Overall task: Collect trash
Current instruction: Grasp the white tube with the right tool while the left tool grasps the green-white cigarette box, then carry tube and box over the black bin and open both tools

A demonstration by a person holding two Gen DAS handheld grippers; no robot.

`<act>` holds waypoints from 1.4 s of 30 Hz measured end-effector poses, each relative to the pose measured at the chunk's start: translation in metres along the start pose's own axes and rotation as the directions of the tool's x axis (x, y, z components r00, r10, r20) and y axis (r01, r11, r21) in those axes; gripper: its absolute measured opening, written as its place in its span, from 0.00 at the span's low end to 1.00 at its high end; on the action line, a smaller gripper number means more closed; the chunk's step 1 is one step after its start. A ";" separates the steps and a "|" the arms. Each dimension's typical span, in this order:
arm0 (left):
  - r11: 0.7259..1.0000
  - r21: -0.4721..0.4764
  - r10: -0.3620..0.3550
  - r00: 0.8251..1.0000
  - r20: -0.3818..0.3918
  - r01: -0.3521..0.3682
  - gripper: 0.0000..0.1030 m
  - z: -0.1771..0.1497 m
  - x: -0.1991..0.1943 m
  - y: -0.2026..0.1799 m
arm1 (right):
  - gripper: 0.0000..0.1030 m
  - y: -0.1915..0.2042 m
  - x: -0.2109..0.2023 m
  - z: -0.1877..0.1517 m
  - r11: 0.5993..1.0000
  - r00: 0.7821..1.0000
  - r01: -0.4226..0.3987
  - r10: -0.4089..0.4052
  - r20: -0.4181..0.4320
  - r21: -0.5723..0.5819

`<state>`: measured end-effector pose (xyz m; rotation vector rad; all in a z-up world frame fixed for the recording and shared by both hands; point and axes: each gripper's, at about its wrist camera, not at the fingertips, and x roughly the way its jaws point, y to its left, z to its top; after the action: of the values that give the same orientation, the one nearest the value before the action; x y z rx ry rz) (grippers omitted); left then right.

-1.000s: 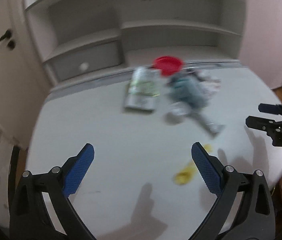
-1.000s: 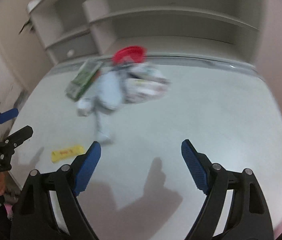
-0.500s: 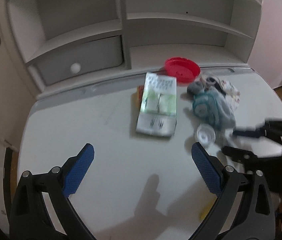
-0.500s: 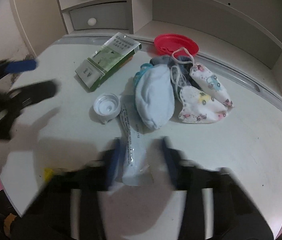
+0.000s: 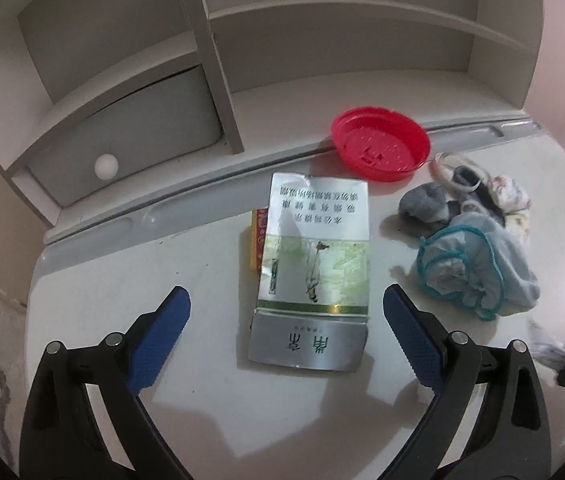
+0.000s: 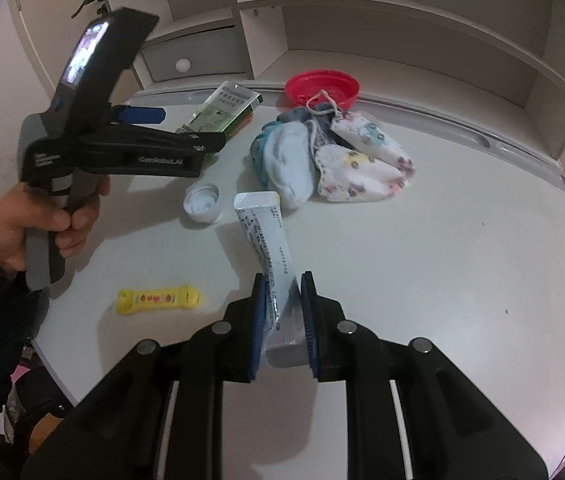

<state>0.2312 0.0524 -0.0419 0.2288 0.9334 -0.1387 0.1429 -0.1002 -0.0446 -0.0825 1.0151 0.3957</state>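
My right gripper [image 6: 282, 306] is shut on the lower end of a white squeezed tube [image 6: 268, 236] that lies on the white desk [image 6: 462, 264]. My left gripper [image 5: 282, 328] is open, its jaws to either side of the near end of a flattened green-and-silver carton [image 5: 314, 268]. It also shows in the right wrist view [image 6: 162, 128] above the carton [image 6: 222, 112]. A white cap [image 6: 202, 202] and a yellow wrapper [image 6: 158, 299] lie to the left of the tube.
A red plastic lid [image 5: 380, 148] sits at the desk's back edge. A pile of small socks [image 6: 334, 156] lies right of the carton, also in the left wrist view [image 5: 474, 264]. Shelves and a grey drawer [image 5: 122, 148] stand behind.
My right gripper moved forward and closed on the tube. My left gripper moved in toward the carton, staying open.
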 end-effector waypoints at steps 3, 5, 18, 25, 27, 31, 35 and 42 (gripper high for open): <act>1.000 -0.010 0.005 1.000 -0.012 -0.005 0.53 -0.003 -0.001 0.000 | 0.18 -0.004 -0.010 -0.009 1.000 1.000 0.000 -0.001 0.011 0.014; 1.000 -0.017 -0.013 1.000 -0.022 0.013 0.53 -0.005 -0.002 -0.001 | 0.18 -0.008 -0.020 -0.016 1.000 1.000 0.006 -0.006 0.022 0.030; 0.987 0.105 -0.138 0.979 0.149 0.123 0.52 -0.014 -0.113 -0.091 | 0.18 -0.108 -0.122 -0.101 0.927 0.969 0.150 -0.207 0.133 0.344; 0.858 0.340 -0.443 0.889 0.114 0.384 0.52 -0.029 -0.157 -0.253 | 0.18 -0.197 -0.192 -0.214 0.716 0.896 0.307 -0.440 0.063 0.627; 0.792 0.414 -0.520 0.851 0.072 0.449 0.52 -0.040 -0.167 -0.306 | 0.18 -0.219 -0.211 -0.254 0.630 0.870 0.343 -0.493 0.018 0.697; 0.656 0.526 -0.631 0.776 -0.013 0.542 0.52 -0.064 -0.181 -0.393 | 0.18 -0.258 -0.235 -0.332 0.459 0.836 0.375 -0.543 -0.080 0.805; 0.525 0.583 -0.692 0.710 -0.132 0.620 0.52 -0.099 -0.176 -0.473 | 0.18 -0.285 -0.235 -0.397 0.316 0.830 0.378 -0.531 -0.167 0.870; 0.422 0.606 -0.640 0.695 -0.328 0.674 0.52 -0.156 -0.114 -0.572 | 0.18 -0.335 -0.192 -0.478 0.142 0.862 0.382 -0.410 -0.298 0.913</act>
<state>-0.0814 -0.4590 -0.1163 0.5568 0.9404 -1.2727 -0.2132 -0.5844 -0.1755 0.7920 1.0099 -0.8193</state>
